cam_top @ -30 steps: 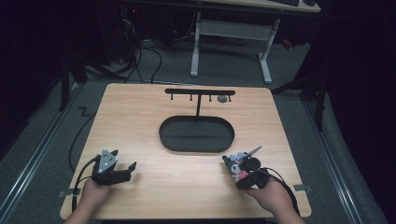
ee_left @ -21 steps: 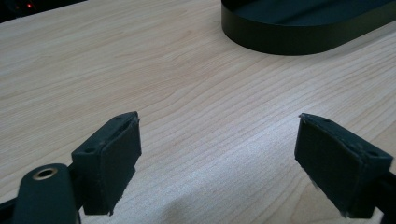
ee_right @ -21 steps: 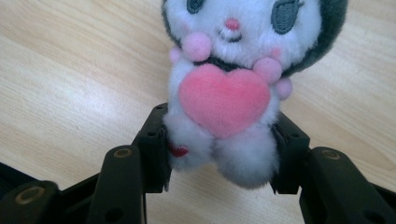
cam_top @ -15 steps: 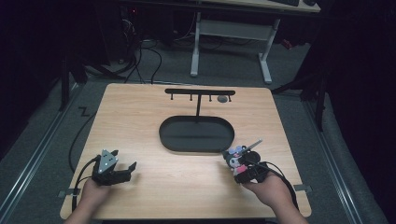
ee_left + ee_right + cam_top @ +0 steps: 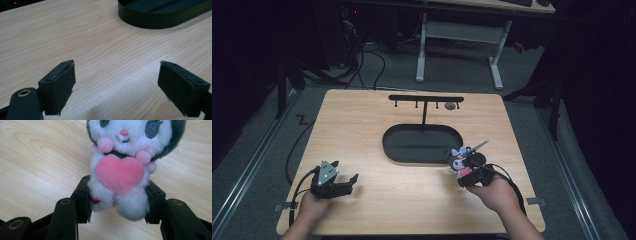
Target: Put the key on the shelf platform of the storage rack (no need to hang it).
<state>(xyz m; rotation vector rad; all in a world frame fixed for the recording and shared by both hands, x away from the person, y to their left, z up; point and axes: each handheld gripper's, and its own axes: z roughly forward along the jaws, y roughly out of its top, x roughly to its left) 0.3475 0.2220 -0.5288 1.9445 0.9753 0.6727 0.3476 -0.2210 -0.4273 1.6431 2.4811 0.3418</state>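
Clearly the right tongs (image 5: 117,206) pinch only the plush's (image 5: 120,170) soft legs, so it may slip near the stand (image 5: 424,100), while the left tongs (image 5: 122,87) gape empty.

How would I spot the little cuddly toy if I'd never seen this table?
Find the wooden table and the black oval tray in its middle. Just off the tray's right end, the right gripper clamps a small plush toy by its legs. It is the one soft thing here: white face, dark ears, pink heart on its tummy.
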